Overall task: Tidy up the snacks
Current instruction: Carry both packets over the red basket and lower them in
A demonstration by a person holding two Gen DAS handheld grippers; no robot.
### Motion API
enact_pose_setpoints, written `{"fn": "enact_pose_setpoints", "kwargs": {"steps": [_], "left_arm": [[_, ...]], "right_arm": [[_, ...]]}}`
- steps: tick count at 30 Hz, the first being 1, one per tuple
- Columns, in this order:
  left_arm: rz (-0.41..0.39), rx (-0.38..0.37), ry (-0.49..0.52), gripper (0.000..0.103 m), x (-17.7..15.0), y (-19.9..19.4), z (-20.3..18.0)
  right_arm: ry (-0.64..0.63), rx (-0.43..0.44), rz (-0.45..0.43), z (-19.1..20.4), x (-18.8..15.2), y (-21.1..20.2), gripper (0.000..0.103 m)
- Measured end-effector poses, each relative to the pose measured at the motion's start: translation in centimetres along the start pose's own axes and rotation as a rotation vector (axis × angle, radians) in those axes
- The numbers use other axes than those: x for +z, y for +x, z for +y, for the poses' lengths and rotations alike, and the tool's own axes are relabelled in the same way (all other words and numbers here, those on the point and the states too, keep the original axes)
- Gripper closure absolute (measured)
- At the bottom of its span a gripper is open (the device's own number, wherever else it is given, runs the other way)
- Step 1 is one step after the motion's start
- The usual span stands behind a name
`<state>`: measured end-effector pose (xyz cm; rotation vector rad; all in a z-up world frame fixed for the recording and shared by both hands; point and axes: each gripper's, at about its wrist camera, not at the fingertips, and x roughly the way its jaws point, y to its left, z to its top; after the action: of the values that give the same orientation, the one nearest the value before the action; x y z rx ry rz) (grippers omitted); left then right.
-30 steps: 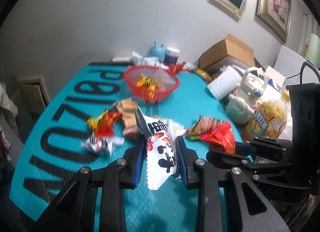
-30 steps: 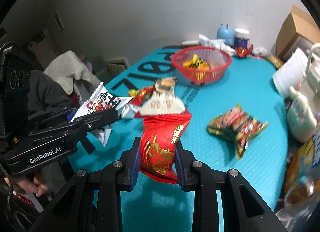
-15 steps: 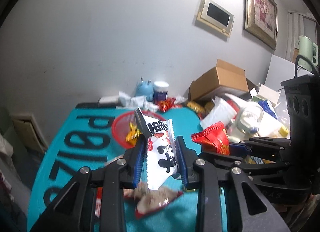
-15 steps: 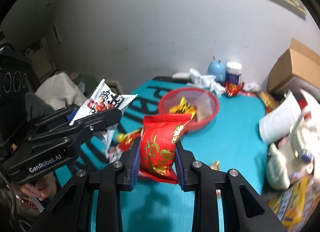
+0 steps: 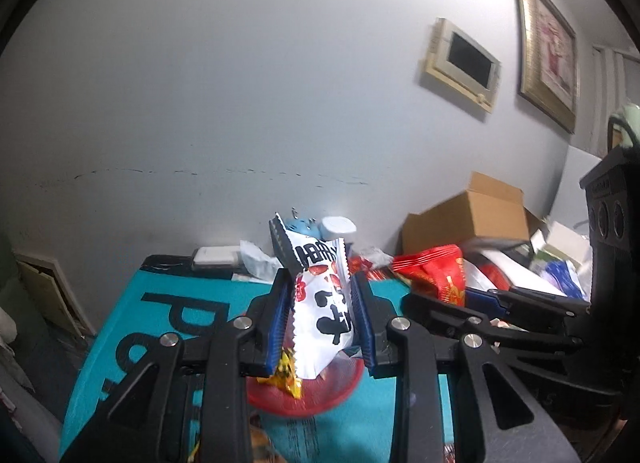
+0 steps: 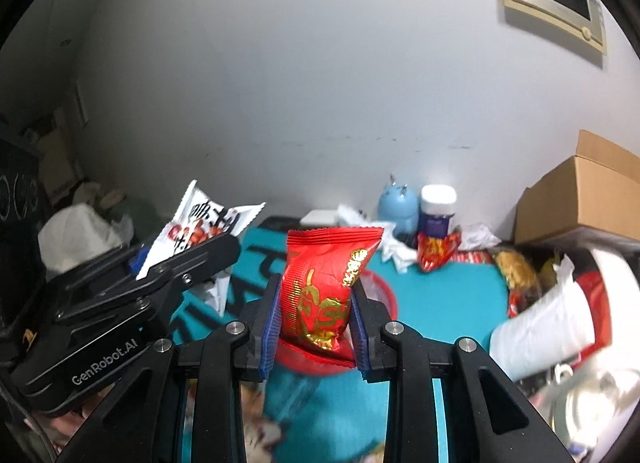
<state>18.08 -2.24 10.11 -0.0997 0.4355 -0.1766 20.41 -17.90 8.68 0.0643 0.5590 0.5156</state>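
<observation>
Your left gripper [image 5: 320,315] is clenched on the white packet [image 5: 324,303] at mid-body, top seam poking up at frame centre; your right gripper [image 6: 314,327] is likewise clamped on the red packet [image 6: 324,291], pads on its two sides. Both packets look light, soft and air-filled, with slick film: judged likely to crumple or slide if squeezed near a seam, so the mid-body hold seems right. Directly beneath each packet, low centre in both views, sits the red basket [image 5: 304,403] on the teal mat [image 5: 132,327], a yellow snack [image 5: 286,375] already inside. In the right wrist view the left gripper shows at middle left. Compared with a second ago, both hands have risen and travelled toward the wall: the loose snacks that filled the mat have dropped out of view, and the basket has shifted from far centre to just under the jaws. Grip unchanged on both.
</observation>
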Motion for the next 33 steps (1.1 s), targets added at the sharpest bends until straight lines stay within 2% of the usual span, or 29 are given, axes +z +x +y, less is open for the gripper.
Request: {"fn": "enact_pose_setpoints", "kwargs": {"steps": [6, 10, 18, 24, 28, 31, 33], "left_arm": [[0.017, 0.044, -0.017, 0.073, 0.5, 3.9, 1.6], [0.08, 0.093, -0.033, 0.073, -0.5, 6.9, 2.9], [0.21, 0.172, -0.017, 0.073, -2.9, 11.5, 4.2], [0.296, 0.171, -0.026, 0.073, -4.7, 13.7, 4.6], [0.329, 0.198, -0.004, 0.072, -5.2, 14.6, 4.6], [0.368, 0.211, -0.004, 0.062, -5.4, 15.3, 4.7], [0.375, 0.212, -0.004, 0.049, -5.5, 15.6, 4.8]], "right_arm": [[0.007, -0.053, 0.029, -2.1, 1.2, 3.9, 0.073], [0.015, -0.079, 0.065, -2.8, 0.5, 6.3, 0.073], [0.04, -0.046, 0.151, -4.2, -1.3, 10.9, 0.073], [0.049, -0.026, 0.186, -4.9, -2.3, 12.7, 0.073], [0.026, -0.008, 0.213, -4.5, -2.9, 13.6, 0.072], [0.007, -0.01, 0.243, -4.2, -3.4, 14.1, 0.071], [0.013, -0.014, 0.252, -4.2, -3.5, 14.2, 0.068]]}}
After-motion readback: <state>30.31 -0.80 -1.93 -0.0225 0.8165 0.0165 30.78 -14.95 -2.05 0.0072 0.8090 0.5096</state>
